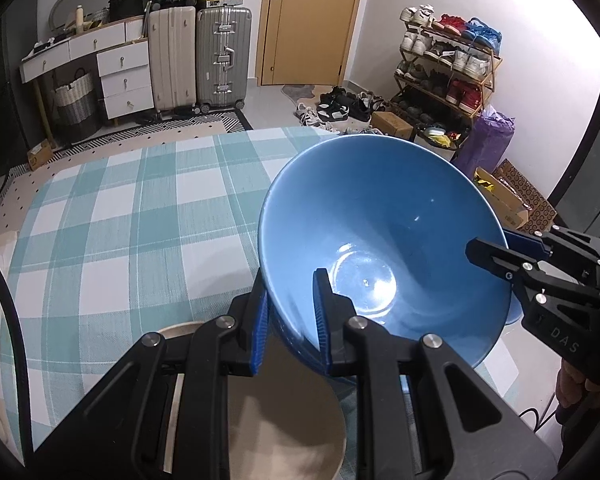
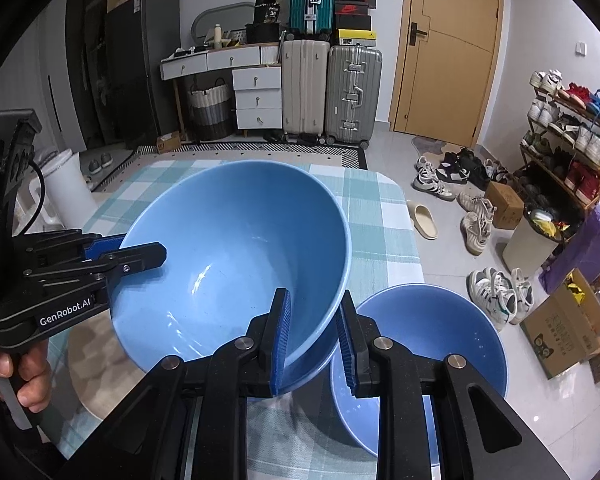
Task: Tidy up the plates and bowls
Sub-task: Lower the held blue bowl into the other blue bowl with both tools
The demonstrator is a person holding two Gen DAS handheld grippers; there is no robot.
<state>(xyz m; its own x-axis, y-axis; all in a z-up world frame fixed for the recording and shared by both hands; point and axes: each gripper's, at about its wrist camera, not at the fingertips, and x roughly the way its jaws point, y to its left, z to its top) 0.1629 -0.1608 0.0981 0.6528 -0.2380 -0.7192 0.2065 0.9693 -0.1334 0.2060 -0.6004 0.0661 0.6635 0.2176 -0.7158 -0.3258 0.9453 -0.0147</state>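
A large blue bowl (image 1: 380, 216) is held above the checked tablecloth (image 1: 120, 208), tilted. My left gripper (image 1: 290, 304) is shut on its near rim, one finger inside and one outside. My right gripper (image 2: 314, 326) is shut on the opposite rim of the same bowl (image 2: 236, 248). A second blue bowl (image 2: 428, 340) sits on the table just right of and below my right gripper. A beige plate (image 1: 284, 412) lies on the table under my left gripper. Each gripper shows in the other's view: the right one (image 1: 496, 256), the left one (image 2: 140, 258).
The table's far edge and right edge (image 2: 404, 208) drop to a tiled floor with shoes (image 2: 440, 184) and cardboard boxes (image 2: 560, 328). Suitcases (image 1: 204, 60), a drawer desk (image 1: 112, 68) and a shoe rack (image 1: 448, 64) stand along the walls.
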